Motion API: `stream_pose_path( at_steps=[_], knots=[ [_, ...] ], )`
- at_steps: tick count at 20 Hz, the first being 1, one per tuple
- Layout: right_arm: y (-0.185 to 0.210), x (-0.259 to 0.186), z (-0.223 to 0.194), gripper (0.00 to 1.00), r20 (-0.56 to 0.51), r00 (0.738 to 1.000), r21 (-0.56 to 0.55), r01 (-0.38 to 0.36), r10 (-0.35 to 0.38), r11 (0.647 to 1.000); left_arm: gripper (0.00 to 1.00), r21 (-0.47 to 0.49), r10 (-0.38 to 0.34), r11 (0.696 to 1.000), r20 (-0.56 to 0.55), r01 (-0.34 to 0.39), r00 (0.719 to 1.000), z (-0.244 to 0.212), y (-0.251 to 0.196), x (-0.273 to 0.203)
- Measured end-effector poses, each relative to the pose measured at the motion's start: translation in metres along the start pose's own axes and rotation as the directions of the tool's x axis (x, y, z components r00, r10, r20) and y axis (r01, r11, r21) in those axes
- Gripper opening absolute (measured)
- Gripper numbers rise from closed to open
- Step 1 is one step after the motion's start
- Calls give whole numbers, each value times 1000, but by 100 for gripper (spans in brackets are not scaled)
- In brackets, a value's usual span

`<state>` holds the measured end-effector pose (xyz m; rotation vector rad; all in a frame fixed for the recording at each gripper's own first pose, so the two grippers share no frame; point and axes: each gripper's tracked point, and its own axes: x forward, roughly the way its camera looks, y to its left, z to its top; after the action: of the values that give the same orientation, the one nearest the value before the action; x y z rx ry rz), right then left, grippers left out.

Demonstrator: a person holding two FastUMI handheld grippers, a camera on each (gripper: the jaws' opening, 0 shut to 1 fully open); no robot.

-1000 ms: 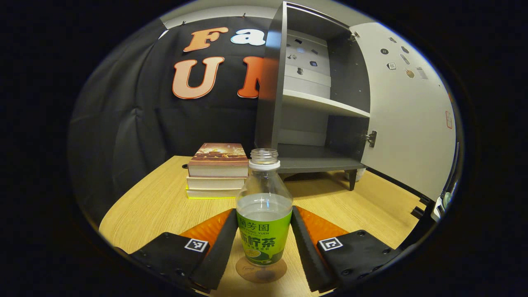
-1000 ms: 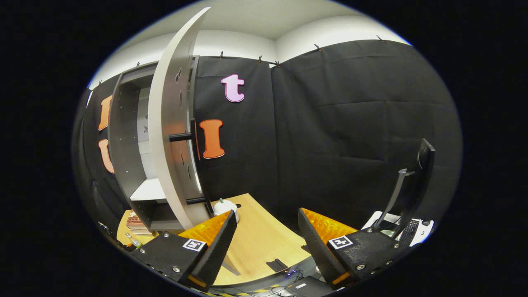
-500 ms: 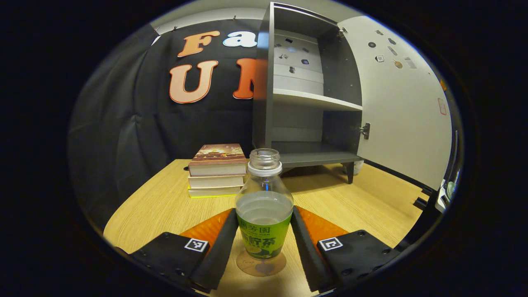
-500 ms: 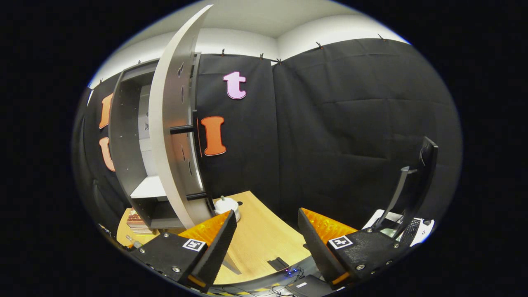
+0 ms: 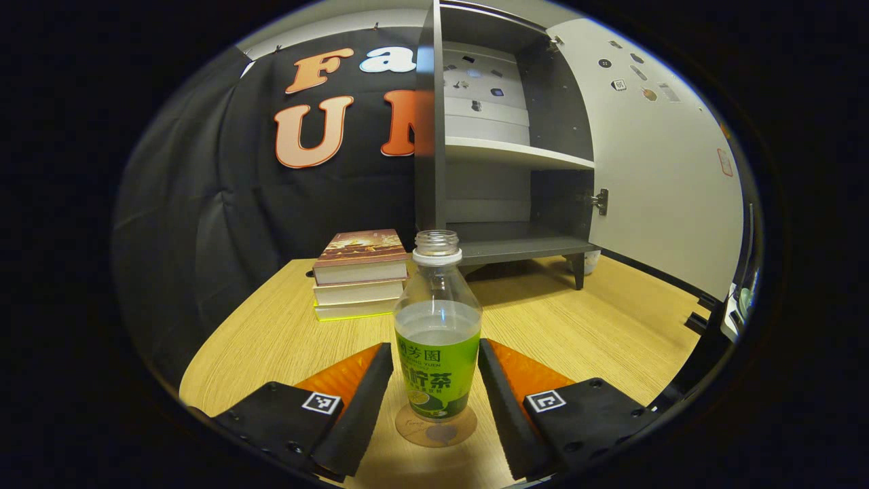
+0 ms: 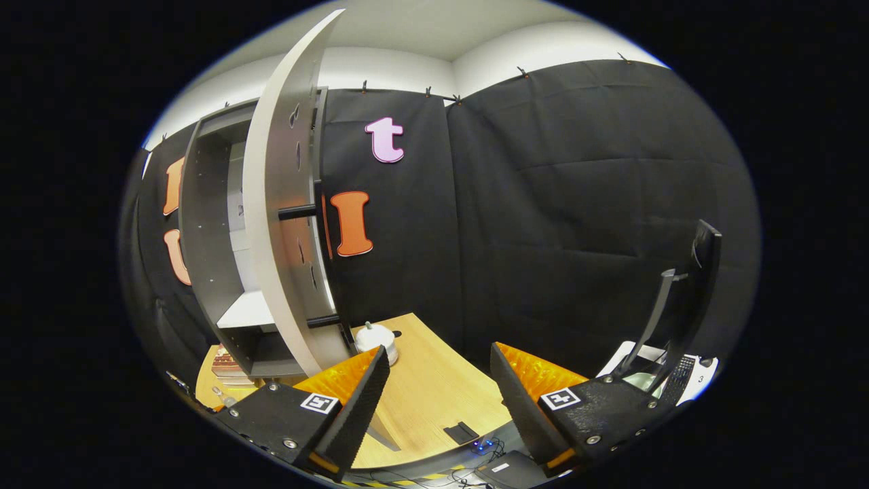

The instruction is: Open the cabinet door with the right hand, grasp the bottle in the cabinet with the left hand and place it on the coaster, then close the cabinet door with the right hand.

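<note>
We had the bottle point(image 5: 438, 339) standing upright on the round coaster point(image 5: 436, 432), right between the fingers of our left gripper point(image 5: 434, 401), and the jaws stood parted with a sliver of gap on each side of the green label, so nothing was clamped. It looked to us like a light, thin-walled plastic bottle, roughly half full and with no cap on its neck, so we judged it would dent under a hard squeeze and slop if tipped; the labelled belly, low and wide, seemed the safest place to hold, well below that open mouth. The smooth film of the label could be a bit slippery against the pads. Behind the bottle sat a stack of books point(image 5: 358, 272) on the wooden table point(image 5: 271, 339), near but not touching, and farther back stood the cabinet point(image 5: 499, 149), its shelves bare, the cabinet door point(image 5: 669, 170) swung wide open. Our right gripper point(image 6: 434, 397) hung with its jaws wide apart, holding nothing, just beside the door's edge, where a dark bar handle point(image 6: 299, 212) jutted out. A small white object point(image 6: 375, 335) rested on the table near the foot of the door, and we reckoned it might sit close to the door's swing, though we couldn't tell for sure. A monitor point(image 6: 686, 299) stood off to the side, well apart.
</note>
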<state>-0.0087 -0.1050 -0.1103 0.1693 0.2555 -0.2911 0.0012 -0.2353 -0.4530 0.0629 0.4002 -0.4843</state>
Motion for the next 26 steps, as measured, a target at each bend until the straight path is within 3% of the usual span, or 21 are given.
stream_pose_path(
  at_steps=[17, 21, 23, 26],
  knots=[
    [14, 25, -37, 93, -91, 995, -36, -40, 36, 999, 84, 35, -7, 999, -30, 9, 1000, 3, -2, -26],
    [25, 33, -50, 93, -122, 990, -58, -81, 74, 995, 84, 23, 0, 1000, -42, 1, 999, 12, 2, -51],
    [31, 35, -54, 93, -129, 987, -80, -102, 91, 992, 91, 3, 10, 1000, -38, -10, 999, 25, 5, -68],
    [29, 37, -57, 92, -126, 987, -102, -115, 102, 988, 91, -30, 44, 999, -21, -45, 999, 55, 17, -99]
  ],
)
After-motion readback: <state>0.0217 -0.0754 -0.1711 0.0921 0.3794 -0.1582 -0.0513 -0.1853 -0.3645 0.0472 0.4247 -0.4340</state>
